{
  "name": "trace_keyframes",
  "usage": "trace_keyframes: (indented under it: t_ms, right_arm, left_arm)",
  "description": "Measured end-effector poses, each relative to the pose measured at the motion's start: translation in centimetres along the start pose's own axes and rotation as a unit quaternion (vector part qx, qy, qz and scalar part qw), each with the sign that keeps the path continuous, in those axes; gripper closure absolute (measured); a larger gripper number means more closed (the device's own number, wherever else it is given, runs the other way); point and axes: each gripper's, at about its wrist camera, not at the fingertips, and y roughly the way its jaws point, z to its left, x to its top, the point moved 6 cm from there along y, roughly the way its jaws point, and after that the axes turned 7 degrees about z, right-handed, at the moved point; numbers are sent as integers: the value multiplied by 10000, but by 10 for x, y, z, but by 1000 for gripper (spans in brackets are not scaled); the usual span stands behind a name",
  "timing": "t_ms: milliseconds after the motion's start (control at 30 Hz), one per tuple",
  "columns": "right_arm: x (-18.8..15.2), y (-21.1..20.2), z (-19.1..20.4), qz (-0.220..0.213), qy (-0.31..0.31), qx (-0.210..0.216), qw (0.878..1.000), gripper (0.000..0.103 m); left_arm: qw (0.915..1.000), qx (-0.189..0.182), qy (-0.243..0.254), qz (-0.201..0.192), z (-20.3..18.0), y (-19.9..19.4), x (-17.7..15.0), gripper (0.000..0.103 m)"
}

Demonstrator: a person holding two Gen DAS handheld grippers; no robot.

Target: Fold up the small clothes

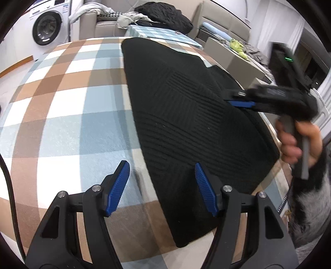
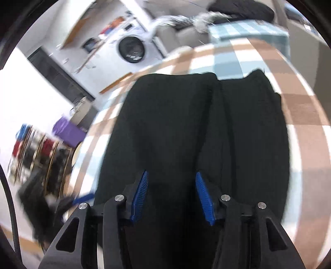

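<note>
A black ribbed knit garment [image 1: 186, 115] lies flat on a table covered by a checked cloth [image 1: 62, 107]. My left gripper [image 1: 161, 186] is open and empty, its fingers straddling the garment's near left edge, just above it. My right gripper [image 2: 171, 196] is open and empty over the black garment [image 2: 175, 128], which shows a lengthwise fold or seam. In the left wrist view the right gripper [image 1: 244, 101] reaches in from the right, held by a hand, over the garment's right side.
A washing machine [image 1: 47, 29] stands at the back left. A sofa with piled clothes [image 1: 132, 16] and a dark cushion lies behind the table. A second checked surface [image 1: 161, 33] sits beyond the table. Boxes [image 1: 233, 55] stand at the right.
</note>
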Motion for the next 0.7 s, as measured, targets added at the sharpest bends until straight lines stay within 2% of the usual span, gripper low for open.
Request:
trace_keyframes:
  t_ms: [67,133,167,233,300,400,433,500,600,700]
  right_arm:
    - [13,14,-6,33,143,10,9999,60]
    - [26,18,-2,-31,-45,-115,9999,93]
    - [29,18,1,-24,-92,-152,9998,94]
    - [36,0,16,-362,-449,-292,9979,95]
    - [42,-13,22,-533,-564,-639,9949,95]
    - [49,3,14,-351,-583,-1252,9898,93]
    - [47,10,9,-203,-507,-1267,9904,90]
    - [39,13,3,-14,-280,-1074,9938,81]
    - [7,0,-3,170,-227,-425,9987,69]
    - [-41,-15,6,402,-324,144,9986,67]
  left_arm:
    - [10000,46,-51,-39,2,-1,2,40]
    - [9999,95,-105,-97,4,-4,4,40]
    - [9998,102,-121,-124,4,-6,5,40]
    - [9997,108,-149,-161,5,-7,7,40]
    - [9997,34,-182,-161,5,-5,9,40]
    - [9998,60,-161,-85,3,3,10,40]
    - [9998,109,-132,-63,2,5,9,40]
    - [9998,172,-92,-67,1,4,8,40]
    - [9998,104,-125,-63,2,2,6,40]
    - [9998,91,-154,-50,3,3,5,40]
